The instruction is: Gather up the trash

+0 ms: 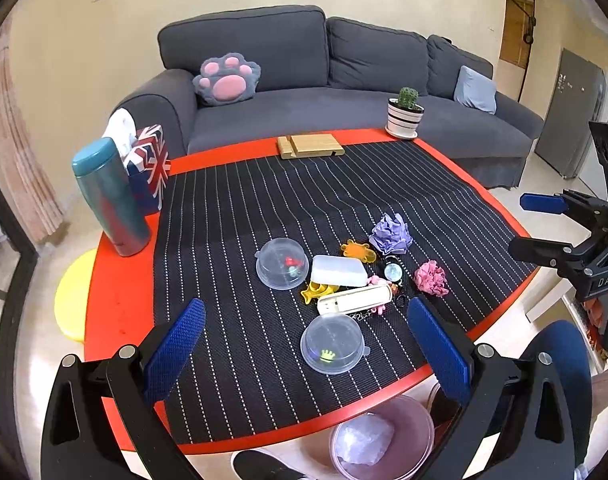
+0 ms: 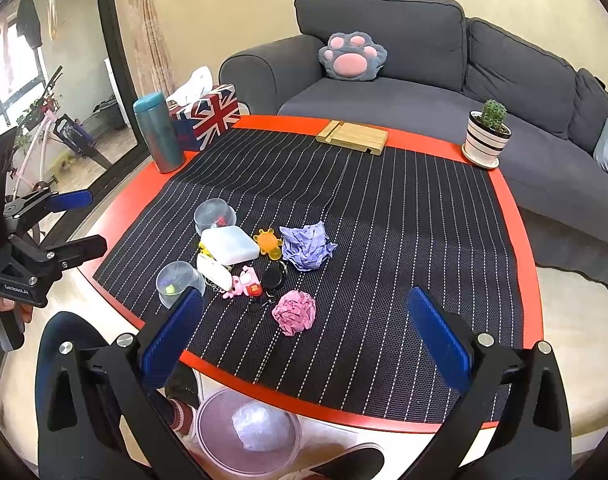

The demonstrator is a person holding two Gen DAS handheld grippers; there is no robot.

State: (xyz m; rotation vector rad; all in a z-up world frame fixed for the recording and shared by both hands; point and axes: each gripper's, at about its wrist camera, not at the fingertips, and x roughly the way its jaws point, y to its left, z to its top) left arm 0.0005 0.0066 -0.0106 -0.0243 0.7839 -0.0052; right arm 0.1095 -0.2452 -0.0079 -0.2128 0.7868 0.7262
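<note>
Closest to us, down on the floor by the person's shoes, sits a pink bin [image 2: 250, 436] with a crumpled clear wrap [image 2: 260, 428] inside it. It is just under the near edge of the round red worktop [image 2: 519, 240].

The left gripper [image 1: 305, 338] hangs over the near edge of the worktop. Its blue jaws are wide apart and hold nothing. The right gripper [image 2: 305, 330] hangs over the near edge too, with its jaws wide apart and empty.

A black striped mat [image 2: 383, 220] covers most of the worktop. On the near part of the mat lies a pink paper ball [image 2: 295, 312]. A little farther back lies a purple paper ball [image 2: 307, 246]. The two balls are near each other but do not touch.

To the left of the paper balls is a pile of small things. There are two clear round tubs [image 1: 333, 343], a white box [image 1: 337, 272], a white case [image 1: 355, 299], an orange toy [image 1: 358, 251], a small black round thing [image 1: 393, 271] and a pink toy keyring [image 2: 244, 282]. They are packed close together.

At the far left edge of the worktop stands a teal bottle [image 1: 110, 196], with a flag tissue box [image 1: 148, 168] just behind it. At the far edge lies a wooden stand [image 1: 309, 146]. To the far right stands a little cactus in a striped pot [image 1: 404, 114].

Behind the worktop is a grey sofa [image 1: 304, 64] with a paw pillow [image 1: 226, 79] on it.
</note>
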